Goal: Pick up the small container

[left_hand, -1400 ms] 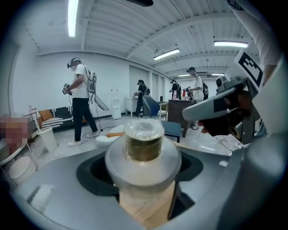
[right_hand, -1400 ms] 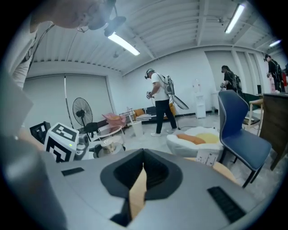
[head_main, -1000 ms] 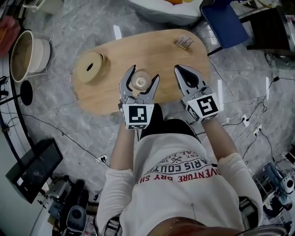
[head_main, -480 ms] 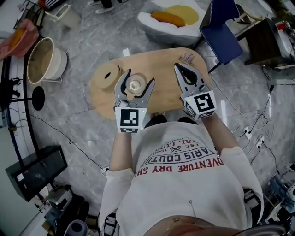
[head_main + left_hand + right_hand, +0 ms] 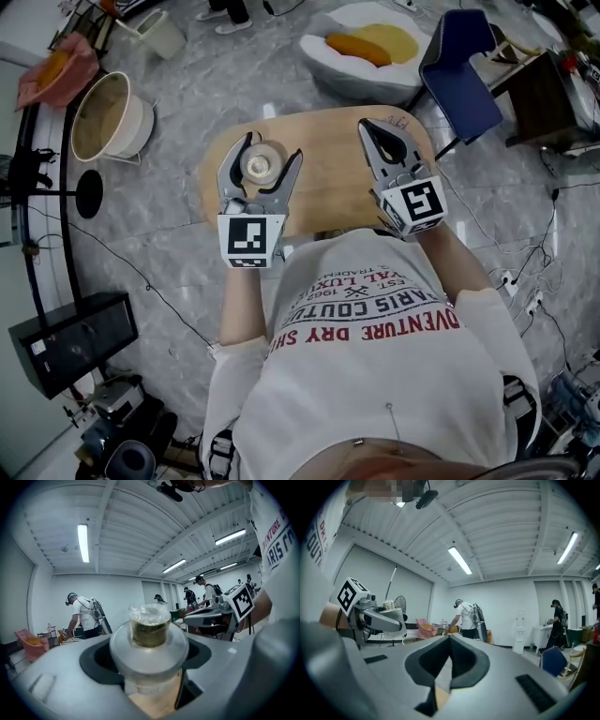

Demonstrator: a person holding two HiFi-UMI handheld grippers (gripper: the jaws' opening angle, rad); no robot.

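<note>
**Clear small container clamped in the left claw, near the table's left end**

Head view: the left gripper [image 5: 270, 146] has its jaws spread wide and pressed against the small container [image 5: 262, 165]. The container's round top faces the camera, so its long axis is vertical. It sits over the left end of the oval wooden table [image 5: 328, 178], close to that edge. Bare wood lies between it and the right gripper [image 5: 367, 127], which is over the right end with its jaws together and nothing in them. A blue chair [image 5: 459, 66] stands just beyond that end. Grey floor stretches left to a pale tub [image 5: 105, 114].

Left gripper view: the container stands upright between both jaws, a wide disc with a narrower clear cylinder above it. Wood shows below.

Right gripper view: the jaw tips meet, with a sliver of wood beneath.
</note>
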